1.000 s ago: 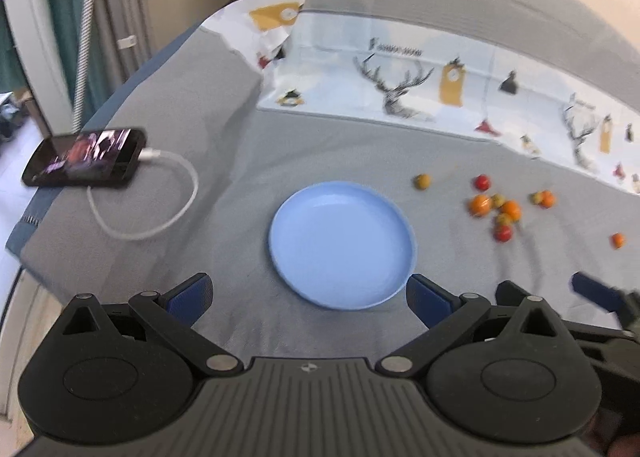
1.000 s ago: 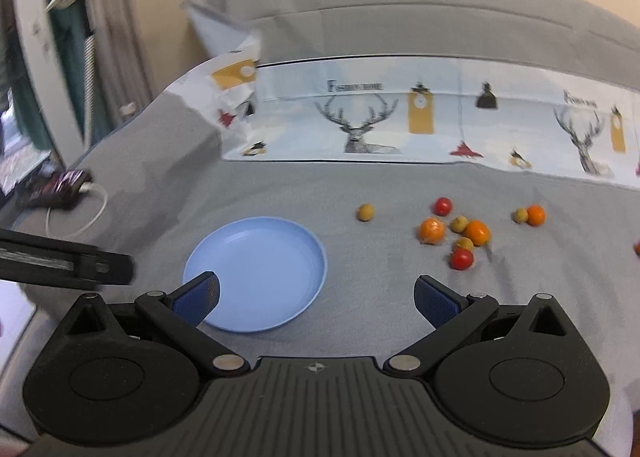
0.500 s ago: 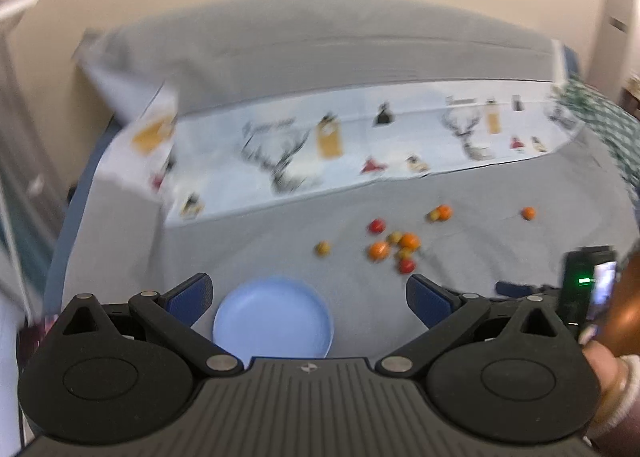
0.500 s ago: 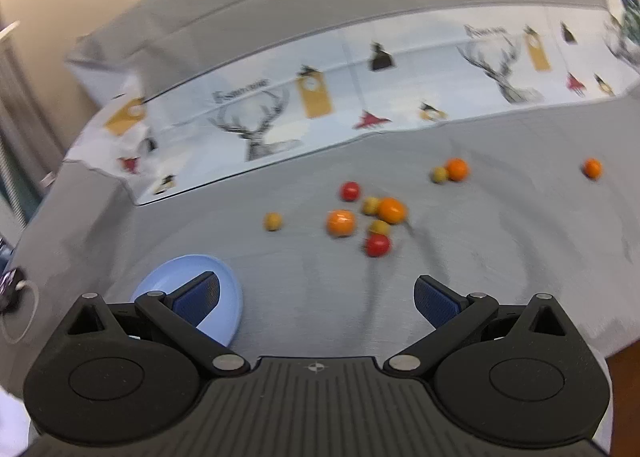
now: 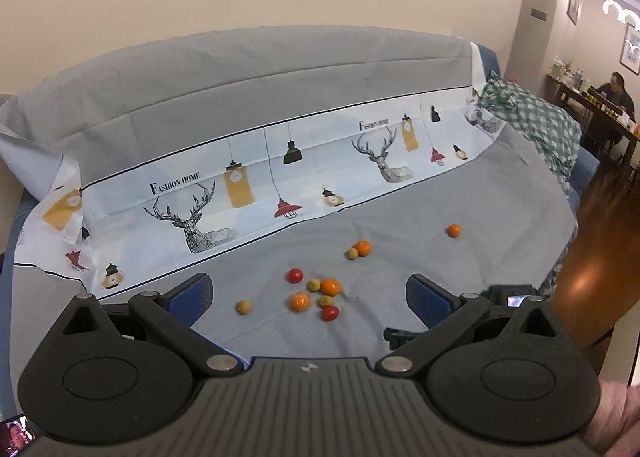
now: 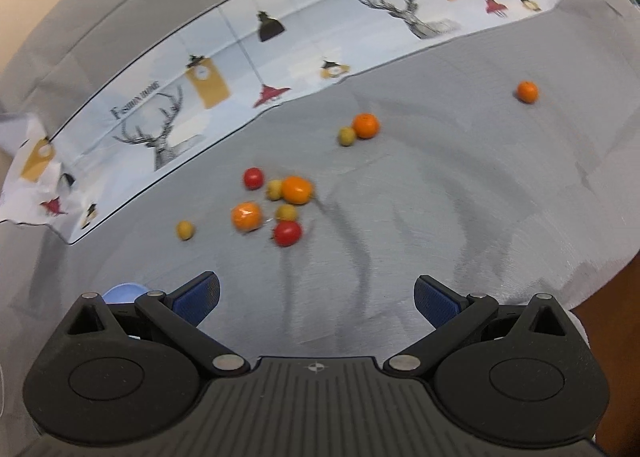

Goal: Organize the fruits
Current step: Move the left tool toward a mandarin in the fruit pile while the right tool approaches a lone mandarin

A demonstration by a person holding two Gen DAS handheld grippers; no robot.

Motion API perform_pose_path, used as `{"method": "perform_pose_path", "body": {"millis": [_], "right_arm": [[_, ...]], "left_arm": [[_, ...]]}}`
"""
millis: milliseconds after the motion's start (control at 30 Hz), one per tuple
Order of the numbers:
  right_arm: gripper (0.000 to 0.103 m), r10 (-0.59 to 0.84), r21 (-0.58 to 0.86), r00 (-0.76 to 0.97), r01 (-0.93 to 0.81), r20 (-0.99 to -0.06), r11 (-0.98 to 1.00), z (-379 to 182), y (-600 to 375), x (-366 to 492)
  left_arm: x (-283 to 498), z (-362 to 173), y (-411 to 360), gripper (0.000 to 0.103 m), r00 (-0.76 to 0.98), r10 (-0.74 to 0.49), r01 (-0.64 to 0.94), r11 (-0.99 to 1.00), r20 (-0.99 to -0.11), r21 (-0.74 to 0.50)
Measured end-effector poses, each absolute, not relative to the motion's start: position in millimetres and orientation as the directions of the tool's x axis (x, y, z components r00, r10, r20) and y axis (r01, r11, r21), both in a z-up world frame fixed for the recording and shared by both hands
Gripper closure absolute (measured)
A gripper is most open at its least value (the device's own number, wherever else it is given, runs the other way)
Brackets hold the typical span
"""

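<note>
1. A grey sheet (image 5: pixel 460 193) is spread over the whole surface, and creases can be seen running across it.
2. A white printed band (image 5: pixel 280 173) with stags, hanging lamps and "Fashion Home" lettering is laid along the back of the sheet.
3. A green checked cloth (image 5: pixel 536 125) is bunched up at the far right end.
4. A dark wooden table (image 5: pixel 600 113) with a seated person (image 5: pixel 618 91) can be made out in the room beyond.
5. Framed pictures (image 5: pixel 575 1) are hung on the right-hand wall.
6. A sliver of a phone screen (image 5: pixel 16 431) is caught in the bottom left corner.
</note>
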State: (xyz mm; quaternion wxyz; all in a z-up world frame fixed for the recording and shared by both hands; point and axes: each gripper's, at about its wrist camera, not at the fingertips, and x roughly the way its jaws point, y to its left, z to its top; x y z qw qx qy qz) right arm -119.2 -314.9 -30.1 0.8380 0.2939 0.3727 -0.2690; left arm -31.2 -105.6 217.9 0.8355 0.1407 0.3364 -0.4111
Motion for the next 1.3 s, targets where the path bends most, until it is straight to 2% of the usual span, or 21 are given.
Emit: {"method": "perform_pose_path", "body": {"millis": [167,367,533,767,900,1067,1300], "right_arm": [[0.0,-0.219,0.305,0.57,0.679,-0.792,0.668,-39,-326,-119],[0.0,-0.224,0.313,0.564,0.696,-0.795,0.646,-46,-339,-122],[0.0,-0.226,0.318,0.561,0.706,-0.796,0.633,-49,-347,-126],[0.0,-0.238,0.327,0.561,0.722,-0.793,0.61,-51,-360,-136],[0.0,-0.263,0.323,0.556,0.738,-0.789,0.593,-52,-369,-142],[0.0,-0.322,0.323,0.561,0.761,-0.763,0.563,-55,-390,-151],[0.0,-0.455,0.231,0.543,0.783,-0.705,0.577,-71,-441,-150]], "left_arm": [[-11,211,-119,0.0,0.414,-0.59,0.76,0.643,-0.693,-0.093],[-20,207,-152,0.0,0.458,-0.513,0.789,0.61,-0.726,0.066],[-28,210,-169,0.0,0.481,-0.523,0.813,0.567,-0.703,0.135],[-24,196,-186,0.0,0.429,-0.522,0.823,0.563,-0.738,0.08],[-14,183,-200,0.0,0.349,-0.521,0.835,0.55,-0.779,0.006],[31,125,-222,0.0,0.33,-0.451,0.774,0.633,-0.829,-0.036],[105,-3,-247,0.0,0.31,-0.298,0.63,0.776,-0.903,-0.04]]}}
